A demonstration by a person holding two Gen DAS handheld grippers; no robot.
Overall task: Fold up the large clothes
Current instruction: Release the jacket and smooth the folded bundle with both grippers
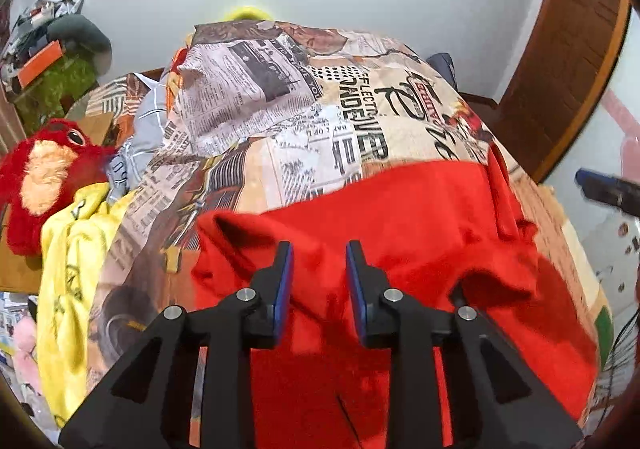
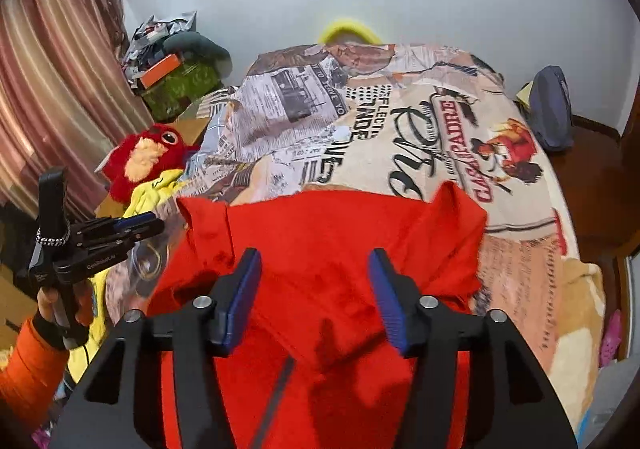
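Both pairs of jaws stand parted with nothing pinched: the left gripper has its blue pads a narrow gap apart, and the right gripper is spread noticeably wider, each hanging above the red garment rather than biting into it. The garment lies rumpled on the near part of the bed, over a bedspread printed with newspaper and poster lettering; one loose corner of it pokes out to the left and a folded flap rises at the far right. In the right wrist view the left gripper shows at the left edge, held by a hand in an orange sleeve. To the left of the bed a red plush toy sits beside a yellow cloth. A dark blue bundle rests at the bed's far right.
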